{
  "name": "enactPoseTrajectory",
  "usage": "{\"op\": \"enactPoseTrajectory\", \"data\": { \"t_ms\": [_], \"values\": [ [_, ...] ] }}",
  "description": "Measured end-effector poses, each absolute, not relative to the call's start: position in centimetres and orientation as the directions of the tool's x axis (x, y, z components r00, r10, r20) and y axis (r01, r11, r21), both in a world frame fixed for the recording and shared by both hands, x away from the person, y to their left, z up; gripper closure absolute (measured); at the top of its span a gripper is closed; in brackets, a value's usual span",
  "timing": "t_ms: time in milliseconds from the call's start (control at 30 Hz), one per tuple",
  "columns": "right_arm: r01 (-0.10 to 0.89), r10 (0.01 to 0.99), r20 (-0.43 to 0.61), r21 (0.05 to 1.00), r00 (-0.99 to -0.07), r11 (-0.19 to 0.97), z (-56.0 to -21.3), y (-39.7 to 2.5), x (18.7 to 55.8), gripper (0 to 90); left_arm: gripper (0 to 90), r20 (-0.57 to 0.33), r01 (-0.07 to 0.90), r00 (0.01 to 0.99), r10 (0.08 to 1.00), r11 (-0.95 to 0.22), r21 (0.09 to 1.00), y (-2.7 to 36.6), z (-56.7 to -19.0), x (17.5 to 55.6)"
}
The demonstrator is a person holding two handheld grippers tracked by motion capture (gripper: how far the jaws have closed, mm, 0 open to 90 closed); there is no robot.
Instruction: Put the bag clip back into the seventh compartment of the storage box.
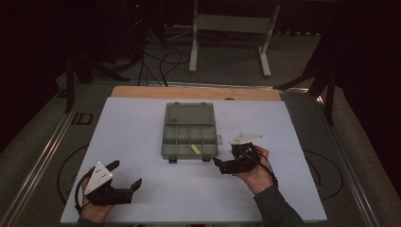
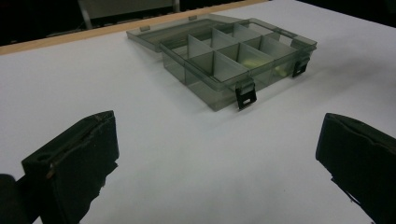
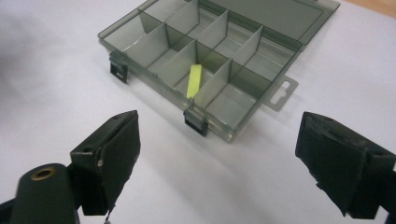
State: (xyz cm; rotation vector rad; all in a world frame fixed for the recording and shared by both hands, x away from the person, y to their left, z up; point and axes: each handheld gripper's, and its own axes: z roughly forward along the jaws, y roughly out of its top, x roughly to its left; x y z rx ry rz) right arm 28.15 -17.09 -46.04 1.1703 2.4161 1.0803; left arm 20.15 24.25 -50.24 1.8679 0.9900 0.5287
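Left claw (image 1: 126,175) wide apart, empty | right claw (image 3: 219,154) likewise (near organizer box (image 1: 189,133)) | yellow stick (image 3: 194,80) inside

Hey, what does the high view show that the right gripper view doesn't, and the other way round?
High view alone: both hand-held grippers from above, the left hand-held gripper and right hand-held gripper, the person's hands, and the white table edges.

Right gripper view alone: a close look at the yellow piece leaning in a front compartment, and the box's hang tab.

Both: the open grey compartment box with its lid folded back.
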Motion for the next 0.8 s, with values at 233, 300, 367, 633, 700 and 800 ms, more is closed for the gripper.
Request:
{"op": "enactPoseTrajectory", "data": {
  "t_ms": [233, 300, 367, 633, 700, 800],
  "values": [
    [0.511, 0.753, 0.064, 0.771, -0.655, 0.379, -47.4, -20.1, 25.8, 14.2, 0.1, -0.045, 0.412, 0.581, 0.813, -0.246, 0.878, 24.3, -50.3, 20.2],
    [0.501, 0.758, 0.057, 0.782, -0.650, 0.371, -47.9, -20.9, 25.2, 13.8, 0.1, -0.048, 0.412, 0.580, 0.813, -0.243, 0.878, 24.2, -50.3, 20.2],
    [0.486, 0.762, 0.049, 0.796, -0.645, 0.360, -48.5, -21.8, 24.6, 13.4, 0.1, -0.045, 0.414, 0.580, 0.814, -0.247, 0.876, 24.1, -50.4, 20.2],
    [0.393, 0.778, 0.009, 0.867, -0.628, 0.306, -49.7, -23.9, 22.2, 12.8, 0.1, -0.044, 0.412, 0.579, 0.814, -0.246, 0.877, 24.1, -50.5, 20.2],
    [0.366, 0.781, -0.008, 0.880, -0.624, 0.302, -50.0, -24.4, 21.5, 11.1, 0.1, -0.044, 0.412, 0.576, 0.816, -0.244, 0.878, 24.1, -50.5, 20.2],
    [0.347, 0.789, 0.002, 0.899, -0.614, 0.268, -50.4, -25.3, 20.6, 10.8, 0.1, -0.042, 0.411, 0.575, 0.817, -0.244, 0.878, 24.1, -50.5, 20.2]
  ]
}}
